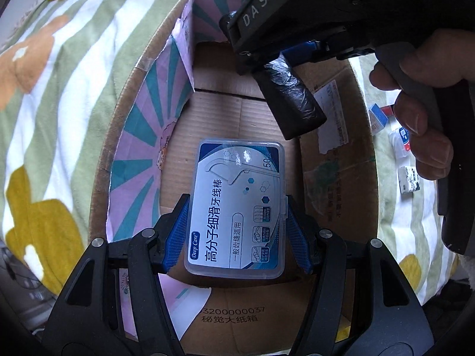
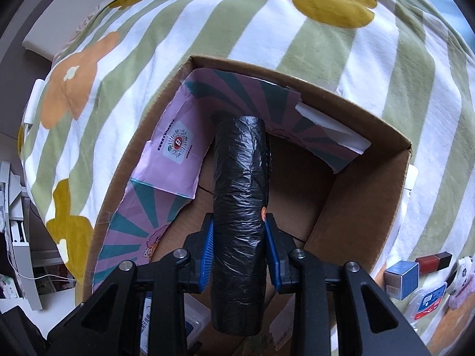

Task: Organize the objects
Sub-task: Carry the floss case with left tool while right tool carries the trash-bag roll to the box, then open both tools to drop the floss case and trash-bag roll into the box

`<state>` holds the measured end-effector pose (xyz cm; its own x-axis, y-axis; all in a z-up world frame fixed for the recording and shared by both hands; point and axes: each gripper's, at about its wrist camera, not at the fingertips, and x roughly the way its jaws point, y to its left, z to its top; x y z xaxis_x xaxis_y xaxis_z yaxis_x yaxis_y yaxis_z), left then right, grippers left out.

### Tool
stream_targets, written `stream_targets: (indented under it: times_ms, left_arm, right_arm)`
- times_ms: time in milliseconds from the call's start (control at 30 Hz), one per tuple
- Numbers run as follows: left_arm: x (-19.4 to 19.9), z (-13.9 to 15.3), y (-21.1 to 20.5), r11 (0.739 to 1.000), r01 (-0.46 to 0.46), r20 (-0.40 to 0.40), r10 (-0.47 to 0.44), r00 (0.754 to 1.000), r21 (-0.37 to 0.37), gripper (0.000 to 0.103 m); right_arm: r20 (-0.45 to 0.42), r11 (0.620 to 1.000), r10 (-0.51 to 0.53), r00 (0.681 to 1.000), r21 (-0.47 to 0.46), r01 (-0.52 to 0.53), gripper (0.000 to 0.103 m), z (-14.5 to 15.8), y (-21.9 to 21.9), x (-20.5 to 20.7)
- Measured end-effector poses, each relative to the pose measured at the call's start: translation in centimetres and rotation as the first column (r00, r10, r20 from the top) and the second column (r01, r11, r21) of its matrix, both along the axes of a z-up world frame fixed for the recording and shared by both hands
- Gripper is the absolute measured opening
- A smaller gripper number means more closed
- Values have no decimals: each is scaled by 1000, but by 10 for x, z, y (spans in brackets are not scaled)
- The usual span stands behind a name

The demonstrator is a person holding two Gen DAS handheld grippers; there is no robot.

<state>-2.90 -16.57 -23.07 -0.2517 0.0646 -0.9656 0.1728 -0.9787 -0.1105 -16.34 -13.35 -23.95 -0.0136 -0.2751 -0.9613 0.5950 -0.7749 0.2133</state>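
Note:
My left gripper (image 1: 237, 234) is shut on a clear plastic floss pick box (image 1: 236, 204) with a blue and white label, held over the inside of an open cardboard box (image 1: 338, 160). My right gripper (image 2: 239, 249) is shut on a roll of black trash bags (image 2: 240, 207), held over the far part of the same cardboard box (image 2: 362, 190). In the left wrist view the right gripper (image 1: 276, 62) comes in from the upper right with the black roll (image 1: 292, 101) pointing down into the box. The floss pick box's corner shows in the right wrist view (image 2: 194, 323).
The cardboard box sits on a striped green and white bedspread (image 2: 297, 29) with flower prints. A pink and teal paper liner (image 1: 139, 160) covers its left wall. Small boxes and packets (image 2: 415, 279) lie on the bedspread to the right of the box.

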Motion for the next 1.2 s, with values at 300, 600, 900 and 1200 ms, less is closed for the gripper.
stream_targets:
  times_ms: [300, 600, 900, 1200]
  left_arm:
    - [-2, 6, 7, 1000, 16, 17, -16, 1000, 0, 103]
    - [4, 12, 5, 1000, -12, 11, 12, 1000, 3, 103]
    - [8, 54, 4, 1000, -28, -49, 28, 998, -8, 103]
    - [24, 115, 16, 999, -35, -110, 31, 993, -31, 103]
  right_arm:
    - [1, 999, -11, 1000, -51, 11, 100, 10, 2, -3]
    - [-11, 998, -23, 1000, -59, 23, 100, 29, 8, -3]
    - [-70, 997, -29, 997, -79, 23, 100, 86, 34, 18]
    - [-135, 993, -73, 988, -99, 60, 100, 146, 90, 52]
